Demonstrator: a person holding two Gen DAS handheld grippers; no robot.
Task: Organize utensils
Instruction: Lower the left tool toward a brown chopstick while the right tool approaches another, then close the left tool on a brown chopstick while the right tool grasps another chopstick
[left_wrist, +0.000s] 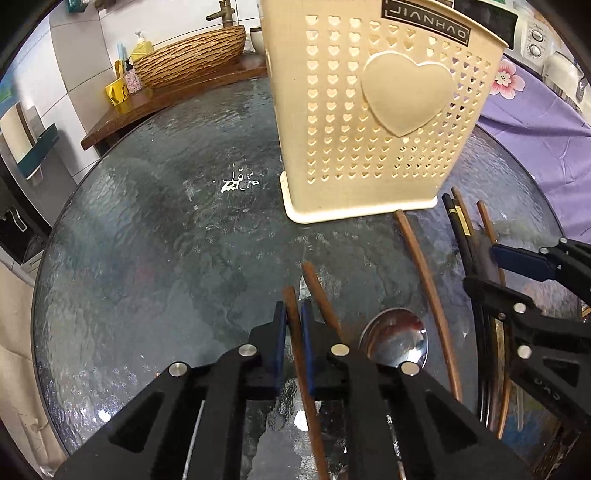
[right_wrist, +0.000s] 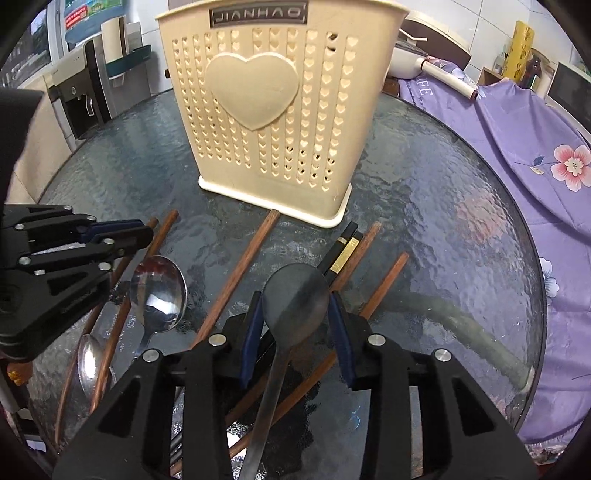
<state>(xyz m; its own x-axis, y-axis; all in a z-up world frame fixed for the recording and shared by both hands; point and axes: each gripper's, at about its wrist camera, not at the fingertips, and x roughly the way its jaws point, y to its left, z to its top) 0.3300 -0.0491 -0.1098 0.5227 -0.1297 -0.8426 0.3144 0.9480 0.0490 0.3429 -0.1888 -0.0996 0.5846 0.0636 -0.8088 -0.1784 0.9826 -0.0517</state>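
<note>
One cream utensil holder (right_wrist: 273, 122) stood upright on the glass table (right_wrist: 443, 206); its contents could not be seen. Before it lay two metal spoons (right_wrist: 159, 291) and several loose chopsticks. The left gripper (left_wrist: 293, 332) was clamped on one brown chopstick (left_wrist: 295, 354). The right gripper (right_wrist: 295, 321) pinched one dark spoon (right_wrist: 295, 291).

Holder (left_wrist: 373, 110) rim cut off.

We've got left gripper (left_wrist: 293, 317) pinched shut, right gripper (right_wrist: 295, 314) partly closed, both angled steeply down.
</note>
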